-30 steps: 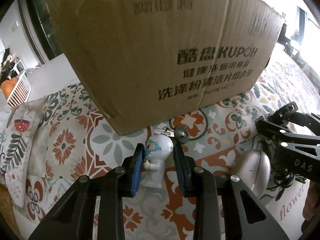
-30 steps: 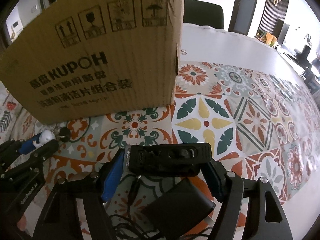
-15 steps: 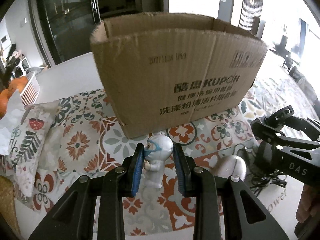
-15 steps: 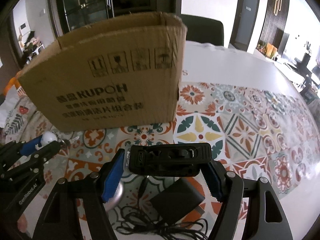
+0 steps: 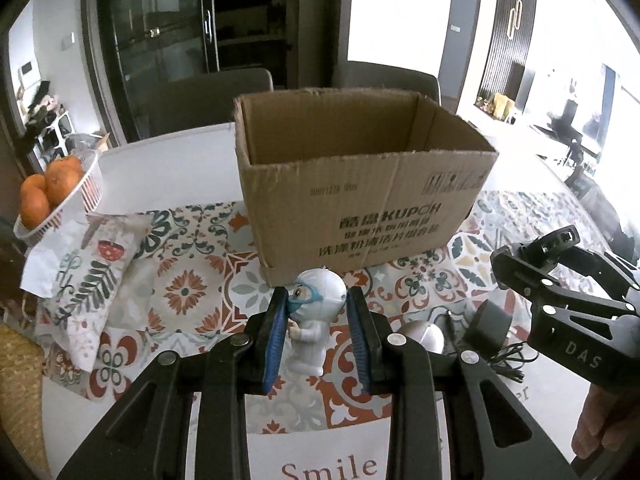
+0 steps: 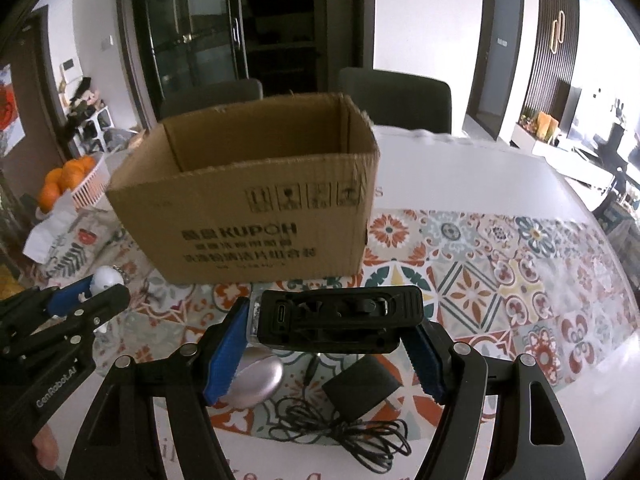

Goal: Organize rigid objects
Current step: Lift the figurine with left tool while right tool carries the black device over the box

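My left gripper point(image 5: 318, 332) is shut on a white figurine with blue goggles point(image 5: 314, 320) and holds it above the patterned cloth, in front of an open cardboard box point(image 5: 360, 208). My right gripper point(image 6: 330, 344) is shut on a black device with a USB port point(image 6: 338, 322), also raised in front of the box point(image 6: 256, 208). The right gripper shows in the left wrist view point(image 5: 560, 292); the left gripper with the figurine shows in the right wrist view point(image 6: 80, 300). What lies in the box is hidden.
A silver oval object point(image 6: 256, 380) and a black adapter with tangled cable point(image 6: 360, 392) lie on the cloth below my grippers. A basket of oranges point(image 5: 56, 196) and a floral pouch point(image 5: 92, 268) sit at the left. Chairs stand behind the table.
Both grippers have risen and pulled back from the box with their objects; the box's open top now shows.
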Motion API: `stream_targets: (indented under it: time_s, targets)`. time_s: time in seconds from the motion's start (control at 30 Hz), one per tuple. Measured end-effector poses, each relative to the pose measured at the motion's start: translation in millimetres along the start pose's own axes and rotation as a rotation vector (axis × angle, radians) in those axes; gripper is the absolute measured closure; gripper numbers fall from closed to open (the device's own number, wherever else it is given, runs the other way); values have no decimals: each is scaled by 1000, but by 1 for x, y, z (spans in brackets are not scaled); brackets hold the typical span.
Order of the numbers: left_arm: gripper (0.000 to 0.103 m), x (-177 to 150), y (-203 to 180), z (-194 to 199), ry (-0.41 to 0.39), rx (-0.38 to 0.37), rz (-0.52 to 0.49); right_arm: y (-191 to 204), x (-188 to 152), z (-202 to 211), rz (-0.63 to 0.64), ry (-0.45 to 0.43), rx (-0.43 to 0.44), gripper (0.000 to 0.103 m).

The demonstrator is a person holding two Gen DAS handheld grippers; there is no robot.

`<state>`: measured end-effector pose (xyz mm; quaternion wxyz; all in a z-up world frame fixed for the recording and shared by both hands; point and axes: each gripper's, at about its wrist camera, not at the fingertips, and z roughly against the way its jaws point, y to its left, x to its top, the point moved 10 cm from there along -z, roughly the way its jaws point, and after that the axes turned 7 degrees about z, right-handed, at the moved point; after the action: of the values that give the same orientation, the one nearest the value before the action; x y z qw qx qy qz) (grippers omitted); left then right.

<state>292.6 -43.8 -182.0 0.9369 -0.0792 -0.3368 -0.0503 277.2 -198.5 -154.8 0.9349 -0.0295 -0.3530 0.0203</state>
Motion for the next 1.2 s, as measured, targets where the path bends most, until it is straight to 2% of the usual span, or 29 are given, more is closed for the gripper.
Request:
stream_targets:
  time_s: [0.6,0.8,1.2]
  targets:
    - [73,43,-8,55,-115,-24,6,2,42,55,13,-132,11,30]
    - [73,61,-10,63,-135,-54,25,4,60,62,18,-161,25,30]
    - [73,110,-17,71,-193,-64,-1,1,106,64,-1,-198,70,30]
